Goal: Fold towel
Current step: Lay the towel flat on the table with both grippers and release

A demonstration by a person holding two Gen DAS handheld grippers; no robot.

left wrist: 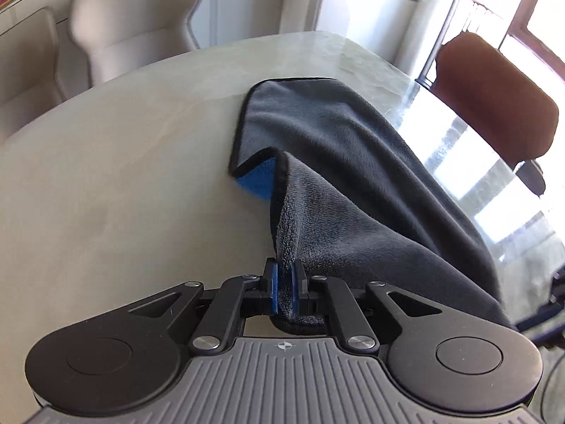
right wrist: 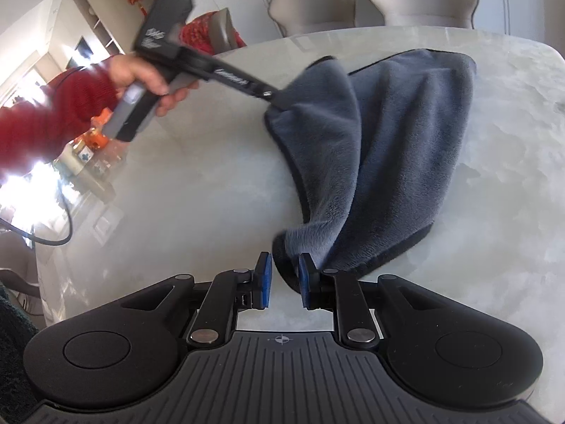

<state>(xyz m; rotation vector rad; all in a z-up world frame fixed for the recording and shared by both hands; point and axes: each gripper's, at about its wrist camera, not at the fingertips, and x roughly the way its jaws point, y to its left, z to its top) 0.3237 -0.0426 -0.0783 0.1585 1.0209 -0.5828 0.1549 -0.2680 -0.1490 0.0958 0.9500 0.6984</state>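
A dark grey towel (left wrist: 335, 148) with a black hem and a blue underside lies partly on the pale marble table (left wrist: 123, 176). My left gripper (left wrist: 285, 288) is shut on one towel corner and holds it lifted above the table. In the right wrist view the same towel (right wrist: 395, 141) hangs in a fold between the left gripper (right wrist: 273, 97), held by a hand in a red sleeve, and my right gripper (right wrist: 284, 284). The right gripper's jaws stand apart, with a near towel corner lying between the blue pads against the right pad (right wrist: 304, 282).
Beige chairs (left wrist: 134, 24) stand at the table's far side. A brown chair (left wrist: 494, 99) stands to the right by a bright window. Orange items and a cable (right wrist: 53, 240) lie at the table's left edge in the right wrist view.
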